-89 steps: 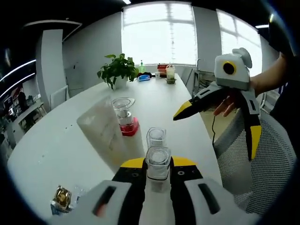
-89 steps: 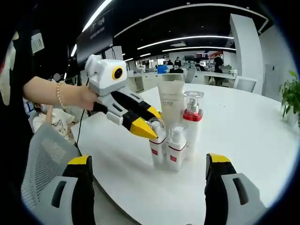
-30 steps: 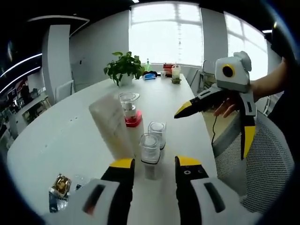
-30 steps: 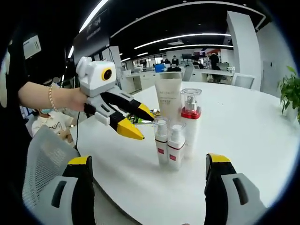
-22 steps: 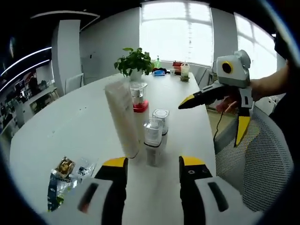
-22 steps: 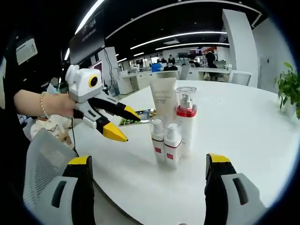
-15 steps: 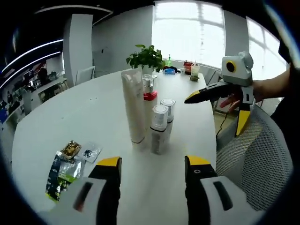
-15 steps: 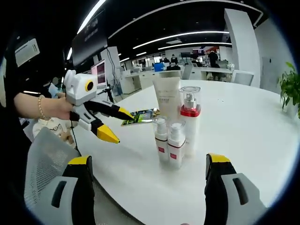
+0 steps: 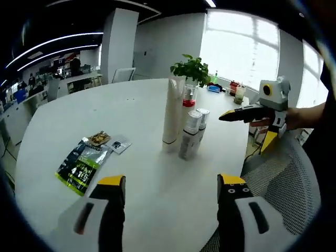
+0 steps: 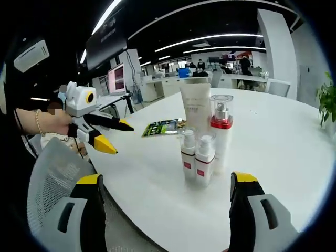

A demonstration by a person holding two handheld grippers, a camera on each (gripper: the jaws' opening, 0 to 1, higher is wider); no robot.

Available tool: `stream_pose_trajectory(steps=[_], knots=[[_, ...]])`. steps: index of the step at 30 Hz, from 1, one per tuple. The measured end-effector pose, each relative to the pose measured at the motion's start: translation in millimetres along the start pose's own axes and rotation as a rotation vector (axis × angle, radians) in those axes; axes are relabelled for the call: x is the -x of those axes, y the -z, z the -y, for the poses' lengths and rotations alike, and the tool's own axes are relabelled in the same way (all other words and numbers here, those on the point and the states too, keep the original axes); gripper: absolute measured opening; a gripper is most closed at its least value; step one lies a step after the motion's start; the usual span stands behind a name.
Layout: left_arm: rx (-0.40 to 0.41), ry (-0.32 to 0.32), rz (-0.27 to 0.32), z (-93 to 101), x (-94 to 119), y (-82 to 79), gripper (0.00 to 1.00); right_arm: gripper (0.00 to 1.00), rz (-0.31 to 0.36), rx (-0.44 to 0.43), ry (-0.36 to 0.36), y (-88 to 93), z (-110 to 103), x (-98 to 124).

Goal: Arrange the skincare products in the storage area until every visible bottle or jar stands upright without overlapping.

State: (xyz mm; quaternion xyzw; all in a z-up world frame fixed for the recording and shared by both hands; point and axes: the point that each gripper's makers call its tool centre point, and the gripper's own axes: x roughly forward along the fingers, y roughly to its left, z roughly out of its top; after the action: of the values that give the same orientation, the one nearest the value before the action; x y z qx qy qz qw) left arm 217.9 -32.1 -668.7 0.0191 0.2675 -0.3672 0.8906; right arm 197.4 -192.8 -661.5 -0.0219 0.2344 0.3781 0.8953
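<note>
Four skincare products stand upright in a tight cluster on the white round table (image 10: 294, 157), centre-right of the right gripper view: a tall white tube (image 10: 195, 107) at the back, a clear-capped pump bottle w/ red collar (image 10: 221, 131) just beside it to the right, and two small white bottles w/ red labels in front, one to the left (image 10: 188, 154) and one to the right (image 10: 205, 157), touching or nearly so; cannot tell if any gap separates them. In the left gripper view the same group sits upper centre: tube (image 9: 171, 111), red-collared bottle (image 9: 188, 100) behind it, the two small bottles (image 9: 190, 135) to its right. My left gripper (image 9: 169, 188) rises from the bottom of the left gripper view, jaws apart, nothing between them, well short of the cluster. My right gripper (image 10: 167, 186) rises from the bottom of the right gripper view, jaws wide apart, likewise holding nothing. Each gripper also appears in the other's view w/ its yellow-tipped jaws spread: right gripper (image 9: 254, 127) at mid-right of the left gripper view, left gripper (image 10: 114, 135) at mid-left of the right gripper view, held by a hand (image 10: 55, 124) w/ a bead bracelet. Flat green sachets (image 9: 83, 164) and smaller packets (image 9: 108, 142) lie on the table at left centre of the left gripper view, well apart from the bottles. A potted plant (image 9: 193, 70) stands behind the cluster, upper centre. A grey mesh chair (image 10: 52, 181) fills lower left of the right gripper view.
</note>
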Motion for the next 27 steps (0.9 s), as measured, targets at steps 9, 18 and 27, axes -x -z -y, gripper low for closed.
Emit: stream_pose_trajectory(steps=[9,18,27], knots=[[0.061,-0.096,0.007,-18.6,35,13.5,0.84,1.00,-0.010,-0.008,-0.013,2.3,-3,0],[0.105,-0.154,0.010,-23.2,65,18.3,0.86,1.00,-0.018,0.006,-0.024,3.6,-7,-1],[0.127,-0.157,0.006,-24.0,78,20.4,0.99,1.00,-0.017,0.005,-0.031,5.0,-8,-2]])
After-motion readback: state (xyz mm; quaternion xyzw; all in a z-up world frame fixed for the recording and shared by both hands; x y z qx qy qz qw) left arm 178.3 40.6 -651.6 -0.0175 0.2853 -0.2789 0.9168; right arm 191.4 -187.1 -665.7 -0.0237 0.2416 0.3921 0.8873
